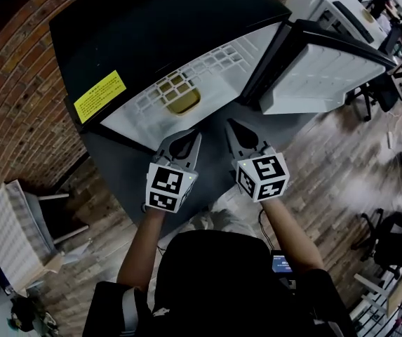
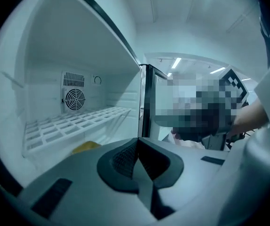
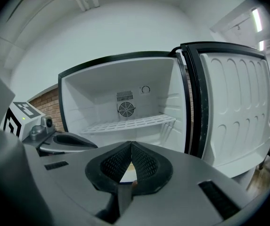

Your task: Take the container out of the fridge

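A small black fridge [image 1: 151, 20] stands open in front of me, white inside. A yellow container [image 1: 181, 102] sits on the fridge floor under the white wire shelf [image 1: 208, 69]; in the left gripper view the container [image 2: 86, 147] peeks out just beyond my jaws. My left gripper [image 1: 195, 136] hovers just outside the fridge's opening, shut and empty. My right gripper [image 1: 230, 122] is beside it, also outside, its pads meeting at the tips with nothing held. The closed left gripper [image 2: 138, 140] and right gripper [image 3: 131, 144] both point toward the interior.
The fridge door [image 1: 320, 69] stands open at the right. A fan vent [image 3: 125, 108] is on the back wall above the shelf. A brick wall [image 1: 11, 97] and a white rack [image 1: 11, 230] are at the left, office chairs [image 1: 397, 237] at the right.
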Available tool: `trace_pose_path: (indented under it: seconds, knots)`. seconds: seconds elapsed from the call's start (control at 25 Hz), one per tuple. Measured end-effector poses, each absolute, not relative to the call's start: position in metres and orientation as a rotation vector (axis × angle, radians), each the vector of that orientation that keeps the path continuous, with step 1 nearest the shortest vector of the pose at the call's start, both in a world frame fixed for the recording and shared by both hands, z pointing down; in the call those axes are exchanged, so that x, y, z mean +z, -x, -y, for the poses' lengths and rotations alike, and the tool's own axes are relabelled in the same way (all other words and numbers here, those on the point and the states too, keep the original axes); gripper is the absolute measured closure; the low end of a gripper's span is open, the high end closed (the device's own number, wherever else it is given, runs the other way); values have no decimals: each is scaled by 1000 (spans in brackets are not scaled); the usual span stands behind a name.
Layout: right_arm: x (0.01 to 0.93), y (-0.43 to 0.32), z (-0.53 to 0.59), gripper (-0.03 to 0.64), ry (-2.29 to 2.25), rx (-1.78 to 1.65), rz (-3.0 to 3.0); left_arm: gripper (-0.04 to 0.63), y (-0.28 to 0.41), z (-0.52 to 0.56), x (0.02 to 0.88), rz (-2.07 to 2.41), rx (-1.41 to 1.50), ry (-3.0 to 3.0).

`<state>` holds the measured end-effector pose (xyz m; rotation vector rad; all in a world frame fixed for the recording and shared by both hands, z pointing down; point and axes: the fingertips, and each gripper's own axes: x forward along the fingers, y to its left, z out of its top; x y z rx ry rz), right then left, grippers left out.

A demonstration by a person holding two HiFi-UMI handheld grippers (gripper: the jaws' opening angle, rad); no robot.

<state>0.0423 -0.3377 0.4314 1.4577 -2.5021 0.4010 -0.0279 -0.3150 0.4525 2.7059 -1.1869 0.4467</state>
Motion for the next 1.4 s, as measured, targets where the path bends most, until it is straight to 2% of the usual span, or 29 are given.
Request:
trace_pose_path:
  seconds: [0.96,1.12,1.4]
  knots:
    - [505,-59,409,577,-1322,565,2482,577,20,418,553,1222,851,-2592]
    - [511,-61,412,577,-1307,578,2479,488,16,428,568,1168,951,-2589]
    - [518,-60,416,577,-1281,587,2473,423,15,442,593,1094,1170,-2616]
